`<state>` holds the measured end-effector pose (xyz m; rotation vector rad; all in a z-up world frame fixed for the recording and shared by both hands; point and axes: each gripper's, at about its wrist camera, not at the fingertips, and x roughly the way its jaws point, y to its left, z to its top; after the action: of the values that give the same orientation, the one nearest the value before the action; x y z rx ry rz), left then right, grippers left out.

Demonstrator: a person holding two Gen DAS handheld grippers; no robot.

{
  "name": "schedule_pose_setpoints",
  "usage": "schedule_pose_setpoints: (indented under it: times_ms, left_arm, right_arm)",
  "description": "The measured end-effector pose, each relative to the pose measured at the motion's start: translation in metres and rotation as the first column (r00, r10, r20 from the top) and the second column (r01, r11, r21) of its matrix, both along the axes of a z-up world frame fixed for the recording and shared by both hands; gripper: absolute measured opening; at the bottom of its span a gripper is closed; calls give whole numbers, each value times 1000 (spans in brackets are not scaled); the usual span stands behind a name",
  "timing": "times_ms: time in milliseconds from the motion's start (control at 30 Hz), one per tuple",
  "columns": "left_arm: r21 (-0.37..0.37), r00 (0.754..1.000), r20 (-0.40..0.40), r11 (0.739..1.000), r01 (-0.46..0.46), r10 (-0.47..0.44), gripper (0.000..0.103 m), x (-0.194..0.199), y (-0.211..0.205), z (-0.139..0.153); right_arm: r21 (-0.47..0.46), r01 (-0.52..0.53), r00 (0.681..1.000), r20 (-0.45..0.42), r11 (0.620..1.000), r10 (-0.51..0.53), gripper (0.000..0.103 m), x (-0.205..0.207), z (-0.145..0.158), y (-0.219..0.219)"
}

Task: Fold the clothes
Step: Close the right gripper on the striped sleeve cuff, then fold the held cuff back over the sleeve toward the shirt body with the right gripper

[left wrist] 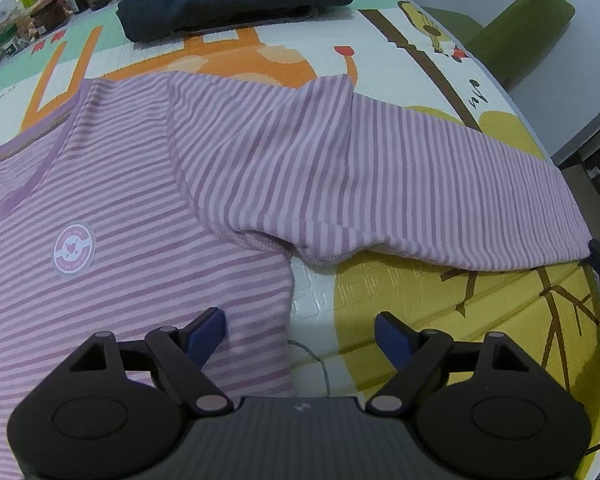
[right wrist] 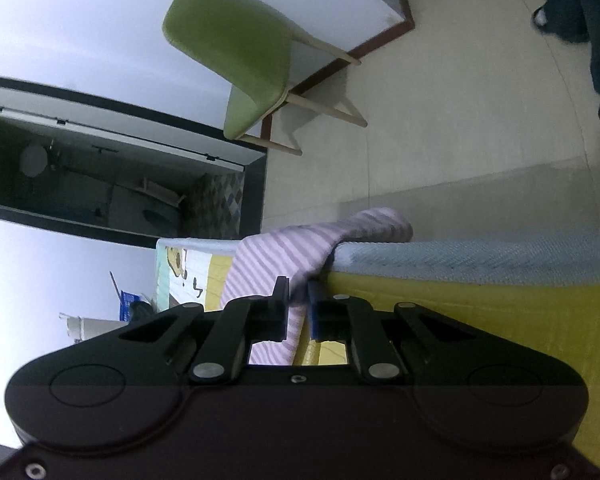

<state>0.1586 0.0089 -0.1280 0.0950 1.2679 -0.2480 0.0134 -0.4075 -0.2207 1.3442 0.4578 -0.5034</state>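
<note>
Shirt (left wrist: pixel 140 200) lies flat, front up, on the mat-covered bench (left wrist: pixel 440 320), its sleeve (left wrist: pixel 420 184) stretched out to the bench edge, where your right gripper (right wrist: pixel 299 300) has its fingers pinched tight on the cuff. Left gripper (left wrist: pixel 300 332) hovers spread wide over the shirt's side hem, holding nothing. Lift the cuff only enough to clear, carry it across onto the chest so the crease falls at the shoulder seam, and pin the body with the left if it drags.

Two garments (left wrist: pixel 140 200), one chair (right wrist: pixel 236 60), two grippers (left wrist: pixel 300 336)
</note>
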Motion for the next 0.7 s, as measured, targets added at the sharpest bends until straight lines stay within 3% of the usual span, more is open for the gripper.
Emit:
schedule_pose_setpoints:
  times_ms: [333, 700]
  left_arm:
    - [-35, 999, -36, 999, -26, 25, 84, -2, 10, 4]
    - [-50, 998, -41, 998, -44, 42, 84, -5, 16, 9]
  right_arm:
    - [-159, -87, 996, 14, 983, 91, 3, 16, 43, 14]
    - [-146, -151, 985, 63, 978, 161, 3, 41, 55, 30]
